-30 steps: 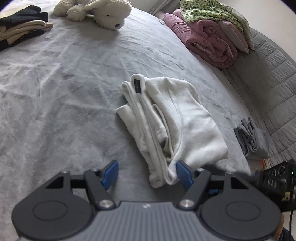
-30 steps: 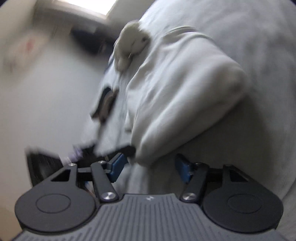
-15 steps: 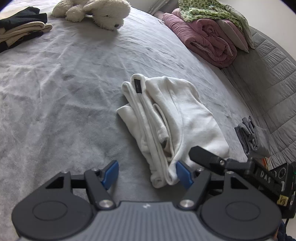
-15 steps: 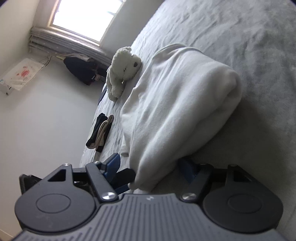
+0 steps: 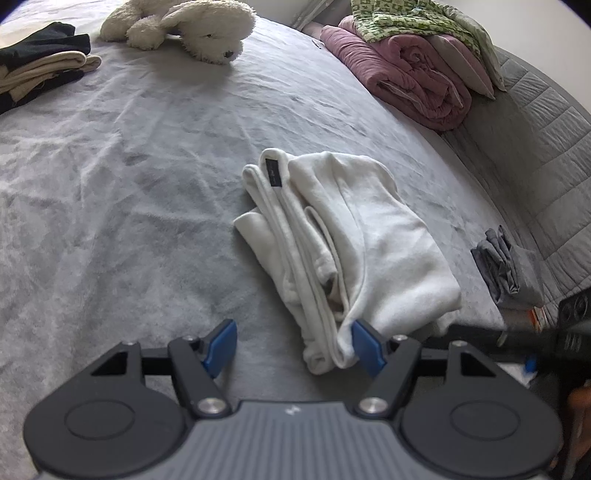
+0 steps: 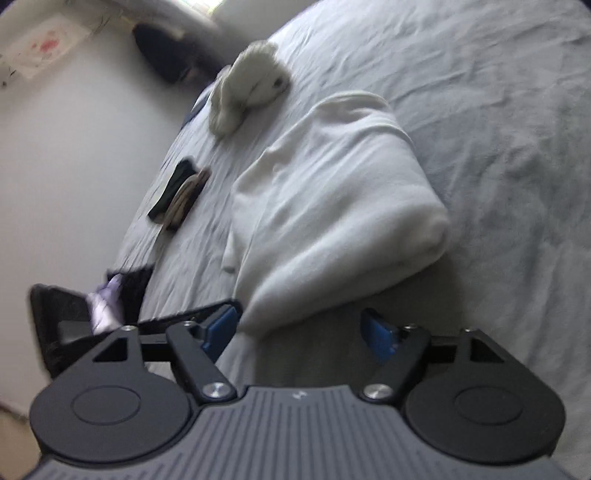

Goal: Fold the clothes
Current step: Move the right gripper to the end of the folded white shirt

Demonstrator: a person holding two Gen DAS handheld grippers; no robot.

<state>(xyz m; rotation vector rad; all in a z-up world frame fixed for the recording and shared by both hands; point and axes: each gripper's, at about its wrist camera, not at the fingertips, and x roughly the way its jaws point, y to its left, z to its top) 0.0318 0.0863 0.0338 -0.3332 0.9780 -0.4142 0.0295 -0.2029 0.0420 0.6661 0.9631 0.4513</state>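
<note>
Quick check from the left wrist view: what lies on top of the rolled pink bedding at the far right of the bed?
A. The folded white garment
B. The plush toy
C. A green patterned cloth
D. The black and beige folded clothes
C: a green patterned cloth is draped over the rolled pink bedding; the plush toy and the folded white garment lie elsewhere on the bed.

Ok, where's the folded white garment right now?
In the left wrist view, the white garment lies mid-bed on the grey bedspread, just ahead of the left gripper.
</note>
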